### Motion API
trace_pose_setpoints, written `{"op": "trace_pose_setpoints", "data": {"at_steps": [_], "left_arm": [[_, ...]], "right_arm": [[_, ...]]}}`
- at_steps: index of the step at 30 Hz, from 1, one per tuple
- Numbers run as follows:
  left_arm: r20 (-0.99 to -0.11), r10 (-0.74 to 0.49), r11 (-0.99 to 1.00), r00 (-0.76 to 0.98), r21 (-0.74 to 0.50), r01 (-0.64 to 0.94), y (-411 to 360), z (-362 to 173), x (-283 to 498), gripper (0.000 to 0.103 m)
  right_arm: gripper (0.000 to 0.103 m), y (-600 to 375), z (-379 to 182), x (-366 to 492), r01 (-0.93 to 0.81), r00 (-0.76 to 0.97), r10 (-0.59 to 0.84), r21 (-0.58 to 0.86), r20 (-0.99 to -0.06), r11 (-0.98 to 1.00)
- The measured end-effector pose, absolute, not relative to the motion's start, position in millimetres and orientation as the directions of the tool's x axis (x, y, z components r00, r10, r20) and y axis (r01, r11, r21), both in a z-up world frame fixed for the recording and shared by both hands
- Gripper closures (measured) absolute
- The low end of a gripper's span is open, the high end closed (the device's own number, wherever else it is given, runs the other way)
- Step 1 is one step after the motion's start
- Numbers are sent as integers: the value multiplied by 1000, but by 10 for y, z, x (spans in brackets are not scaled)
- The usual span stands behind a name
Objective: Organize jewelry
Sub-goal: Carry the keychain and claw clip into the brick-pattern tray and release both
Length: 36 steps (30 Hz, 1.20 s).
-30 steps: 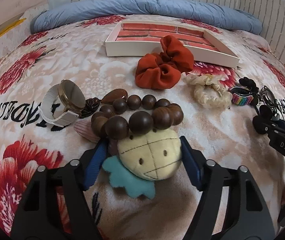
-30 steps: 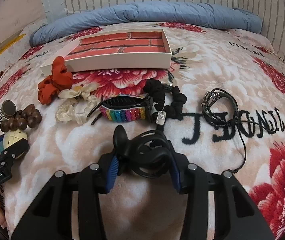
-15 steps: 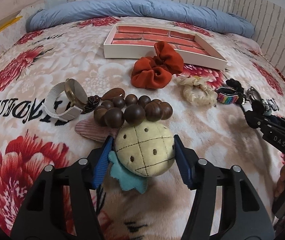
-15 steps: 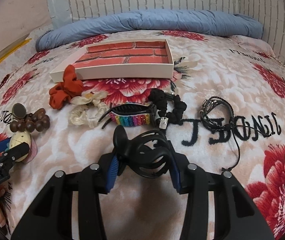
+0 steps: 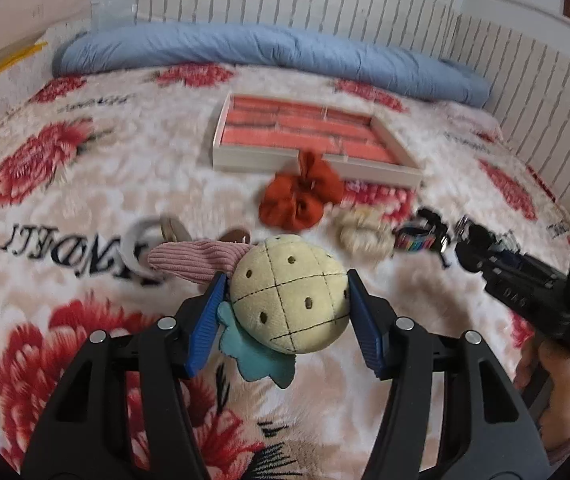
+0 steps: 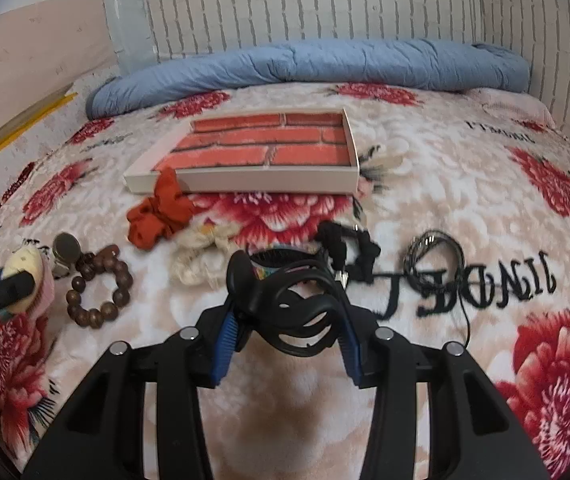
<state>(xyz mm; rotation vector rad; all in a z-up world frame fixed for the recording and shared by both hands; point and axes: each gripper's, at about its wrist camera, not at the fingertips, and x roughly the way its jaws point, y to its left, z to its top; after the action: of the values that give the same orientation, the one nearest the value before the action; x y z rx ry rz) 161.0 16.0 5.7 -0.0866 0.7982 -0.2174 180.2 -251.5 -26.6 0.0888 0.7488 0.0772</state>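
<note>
We're working over a bed covered in a fluffy cream blanket point(image 6: 425, 184) with big red flowers and black lettering, a blue duvet point(image 6: 309, 64) rolled along the far edge at 12 o'clock, and a white brick-pattern wall point(image 6: 305, 4) behind it.

Sitting on the blanket at 12 o'clock is the shallow white tray point(image 6: 245, 184) with a red-brick lining, nothing in it as far as we're seeing. Leaning against its near rim is the rust-orange scrunchie point(image 6: 157, 216), with the cream scrunchie point(image 6: 201, 256) just beside it. In the right wrist view, at 9 o'clock, the brown bead bracelet point(image 6: 99, 284) is lying flat, next to a watch point(image 6: 65, 248); at 1 o'clock there's a black scrunchie point(image 6: 345, 248) and, further right, a dark cord bracelet point(image 6: 437, 252).

Our left gripper point(image 5: 287, 308) is clamping the plush pineapple hair clip point(image 5: 289, 300), both blue pads pressing its sides, with its pink ribbed part sticking out toward 10 o'clock, and it's lifted clear of the blanket. Our right gripper point(image 6: 289, 320) is pinching the black claw clip point(image 6: 289, 304), which is blocking most of a rainbow-striped clip point(image 5: 415, 240) behind it.
</note>
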Motion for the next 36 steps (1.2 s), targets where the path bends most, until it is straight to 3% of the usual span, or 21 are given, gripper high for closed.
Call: {"op": "trace_pose_setpoints", "data": {"at_steps": [8, 17, 28, 36], "left_arm": [[-642, -242, 970, 728, -176, 167, 159, 425, 1978, 45], [-621, -227, 974, 750, -168, 155, 66, 449, 2813, 45], [-673, -190, 982, 714, -124, 145, -109, 326, 4176, 45], [-731, -171, 984, 661, -94, 150, -306, -52, 5048, 45]], "right_arm": [[59, -2498, -41, 2075, -48, 752, 116, 122, -649, 991], [59, -2508, 115, 2827, -25, 775, 85, 104, -626, 994], [59, -2483, 103, 4045, -31, 750, 77, 82, -656, 996], [59, -2533, -196, 4960, -11, 700, 73, 93, -710, 996]]}}
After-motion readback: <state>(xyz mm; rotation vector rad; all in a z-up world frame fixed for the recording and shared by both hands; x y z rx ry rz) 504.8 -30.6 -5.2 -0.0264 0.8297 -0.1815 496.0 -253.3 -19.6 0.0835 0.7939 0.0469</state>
